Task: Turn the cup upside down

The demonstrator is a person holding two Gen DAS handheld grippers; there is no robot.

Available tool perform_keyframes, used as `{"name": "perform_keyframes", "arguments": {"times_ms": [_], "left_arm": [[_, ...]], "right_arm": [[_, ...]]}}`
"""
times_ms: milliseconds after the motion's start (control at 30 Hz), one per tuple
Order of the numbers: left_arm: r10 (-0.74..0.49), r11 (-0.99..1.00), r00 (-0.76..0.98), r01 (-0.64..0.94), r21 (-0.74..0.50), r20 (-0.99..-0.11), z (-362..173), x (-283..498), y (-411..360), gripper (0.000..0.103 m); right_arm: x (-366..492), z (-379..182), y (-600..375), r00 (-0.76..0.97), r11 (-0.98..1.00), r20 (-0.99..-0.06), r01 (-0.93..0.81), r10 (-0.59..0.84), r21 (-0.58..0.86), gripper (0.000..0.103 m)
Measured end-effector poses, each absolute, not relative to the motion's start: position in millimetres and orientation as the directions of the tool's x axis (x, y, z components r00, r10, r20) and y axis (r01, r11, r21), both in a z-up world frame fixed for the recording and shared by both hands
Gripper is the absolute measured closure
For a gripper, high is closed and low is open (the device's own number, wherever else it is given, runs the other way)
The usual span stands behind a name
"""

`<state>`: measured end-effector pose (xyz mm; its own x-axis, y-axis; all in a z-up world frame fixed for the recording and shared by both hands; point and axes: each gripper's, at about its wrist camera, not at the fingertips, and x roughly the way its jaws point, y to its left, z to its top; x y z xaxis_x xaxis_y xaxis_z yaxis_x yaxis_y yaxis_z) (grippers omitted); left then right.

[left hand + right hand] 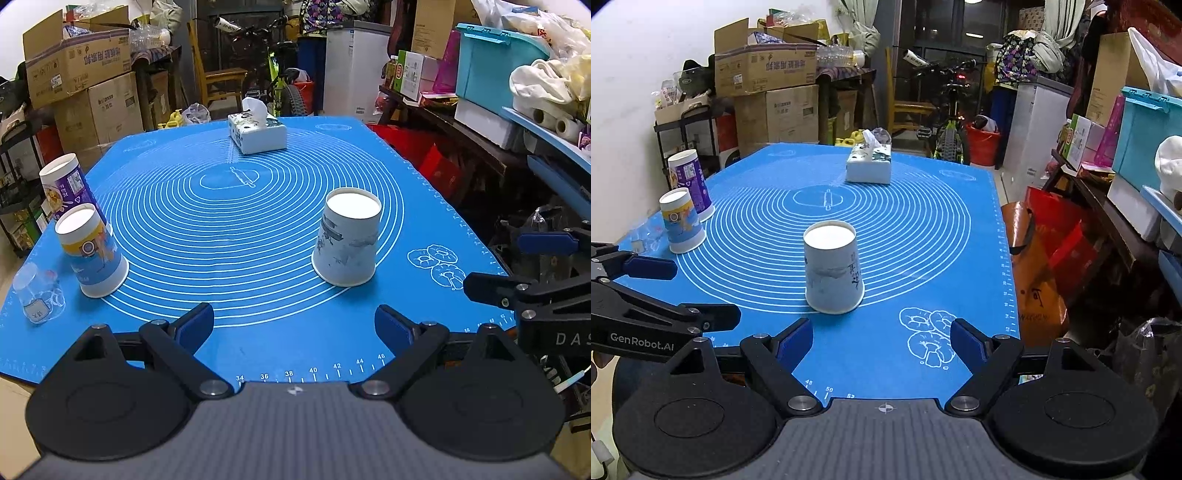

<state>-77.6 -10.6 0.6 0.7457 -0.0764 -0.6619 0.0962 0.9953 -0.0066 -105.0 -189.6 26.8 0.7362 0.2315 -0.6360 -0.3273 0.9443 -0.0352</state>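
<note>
A white paper cup with grey print (347,240) stands upside down on the blue mat (258,332), base up; it also shows in the right wrist view (833,267). My left gripper (293,326) is open and empty, back from the cup near the mat's front edge. My right gripper (881,339) is open and empty, just short of the cup and slightly right of it. The right gripper also shows at the right edge of the left wrist view (517,266), and the left gripper at the left edge of the right wrist view (676,291).
Two more paper cups stand upside down at the mat's left: a yellow-and-blue one (90,251) and a purple one (66,188). A small clear glass (35,291) sits at the left edge. A tissue box (256,131) stands at the far middle. Cluttered shelves stand to the right (517,110).
</note>
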Motion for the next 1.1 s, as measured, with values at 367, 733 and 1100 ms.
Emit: {"name": "perform_keyframes", "arguments": {"times_ms": [367, 733, 1100], "left_arm": [[-0.082, 0.995, 0.741, 0.104, -0.007, -0.667, -0.7, -77.9, -11.9, 0.01], [-0.081, 0.995, 0.735, 0.103, -0.008, -0.673, -1.7, -77.2, -12.3, 0.01], [-0.081, 0.995, 0.735, 0.102, -0.007, -0.673, -1.7, -77.3, -12.9, 0.01]], "right_arm": [[-103.6, 23.6, -188.8, 0.723, 0.945, -0.652, -0.326, 0.227, -0.033, 0.019], [-103.9, 20.7, -188.4, 0.719, 0.943, -0.656, -0.332, 0.229, -0.034, 0.019], [-103.7, 20.3, -188.5, 0.715, 0.942, -0.661, -0.333, 0.229, -0.034, 0.019]]}}
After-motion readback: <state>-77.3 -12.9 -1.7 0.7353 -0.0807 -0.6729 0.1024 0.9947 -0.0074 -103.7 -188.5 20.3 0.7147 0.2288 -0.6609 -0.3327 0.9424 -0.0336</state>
